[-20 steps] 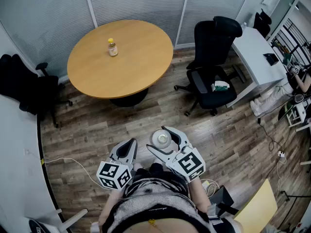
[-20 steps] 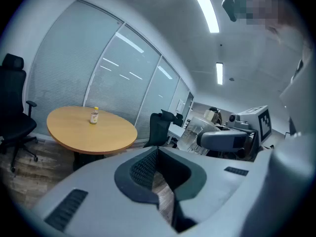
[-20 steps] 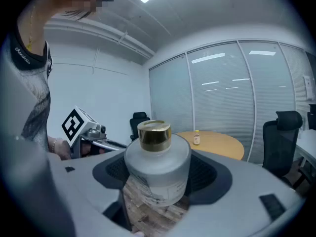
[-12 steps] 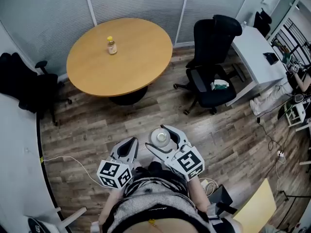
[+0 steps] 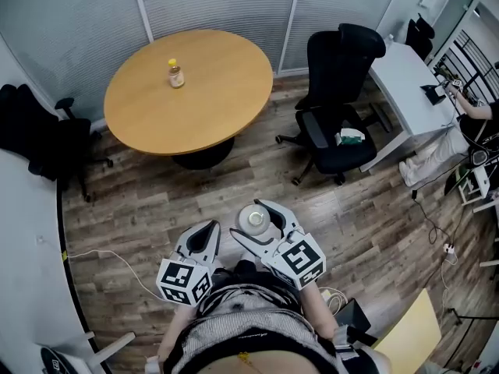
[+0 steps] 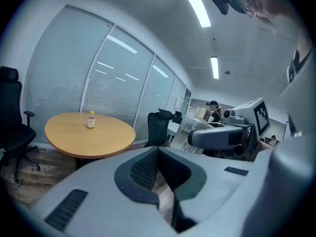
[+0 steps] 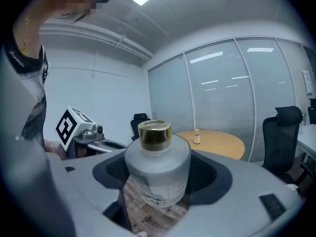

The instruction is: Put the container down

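Over wood floor (image 5: 148,209), right hand-held gripper (image 5: 249,218) gripping frosted gold-capped container (image 7: 157,168), left hand-held gripper (image 5: 211,227) closed, empty

No wording is legible anywhere: the label (image 7: 165,189) on the frosted container (image 7: 157,157) carries print too fine to read (the marker cubes (image 5: 184,281) show only black-and-white squares).

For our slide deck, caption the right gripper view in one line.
Right gripper holds a frosted, gold-capped container, round wooden table with a small bottle beyond.
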The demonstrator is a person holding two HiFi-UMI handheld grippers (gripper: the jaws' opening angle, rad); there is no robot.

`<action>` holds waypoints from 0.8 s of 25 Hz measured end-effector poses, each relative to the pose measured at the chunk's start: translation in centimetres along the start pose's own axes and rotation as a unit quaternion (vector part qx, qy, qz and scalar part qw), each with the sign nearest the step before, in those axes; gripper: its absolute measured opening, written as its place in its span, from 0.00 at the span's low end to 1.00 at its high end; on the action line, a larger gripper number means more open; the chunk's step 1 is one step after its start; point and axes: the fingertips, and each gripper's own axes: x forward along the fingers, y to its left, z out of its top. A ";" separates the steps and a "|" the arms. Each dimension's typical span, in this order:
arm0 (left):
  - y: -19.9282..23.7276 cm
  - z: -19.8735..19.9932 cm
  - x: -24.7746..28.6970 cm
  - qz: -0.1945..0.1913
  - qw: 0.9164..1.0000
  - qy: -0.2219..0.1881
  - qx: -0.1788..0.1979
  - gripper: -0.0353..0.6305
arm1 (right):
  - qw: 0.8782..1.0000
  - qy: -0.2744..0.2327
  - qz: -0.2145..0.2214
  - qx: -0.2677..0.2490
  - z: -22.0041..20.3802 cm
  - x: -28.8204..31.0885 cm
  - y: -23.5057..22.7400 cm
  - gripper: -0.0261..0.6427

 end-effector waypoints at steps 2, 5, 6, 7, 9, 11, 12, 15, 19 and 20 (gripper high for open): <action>-0.2 0.0 0.1 0.005 1.000 -0.003 0.001 0.09 | 1.000 0.001 0.001 -0.003 -0.2 -0.1 -0.2 0.56; -0.4 -0.2 0.1 0.015 1.000 -0.004 -0.001 0.09 | 1.000 0.003 0.006 -0.010 -0.4 -0.1 -0.2 0.56; -0.5 -0.3 0.0 0.016 1.000 -0.006 -0.005 0.09 | 1.000 0.003 0.008 -0.010 -0.4 -0.1 -0.1 0.56; -0.6 -0.4 -0.1 0.015 1.000 -0.007 -0.009 0.09 | 1.000 0.003 0.010 -0.010 -0.4 -0.1 -0.1 0.56; -0.7 -0.4 -0.2 0.017 1.000 -0.008 -0.012 0.09 | 1.000 0.003 0.013 -0.011 -0.4 -0.1 -0.1 0.56; -0.3 -0.3 -0.5 0.022 1.000 -0.007 -0.013 0.09 | 1.000 0.004 0.016 -0.012 -0.4 0.3 -0.2 0.56; 0.0 -0.3 -0.7 0.025 1.000 -0.008 -0.015 0.09 | 1.000 0.004 0.018 -0.012 -0.3 0.5 -0.1 0.56; 0.8 -0.3 -1.2 0.033 0.999 -0.010 -0.022 0.09 | 1.000 0.007 0.022 -0.014 -0.3 1.3 0.1 0.56; 1.9 0.0 -1.2 0.033 0.999 -0.014 -0.029 0.09 | 1.000 0.018 0.017 -0.016 -0.2 2.6 0.0 0.56; 2.2 0.1 -1.1 0.030 0.999 -0.015 -0.031 0.09 | 1.000 0.020 0.015 -0.017 -0.2 3.0 -0.1 0.56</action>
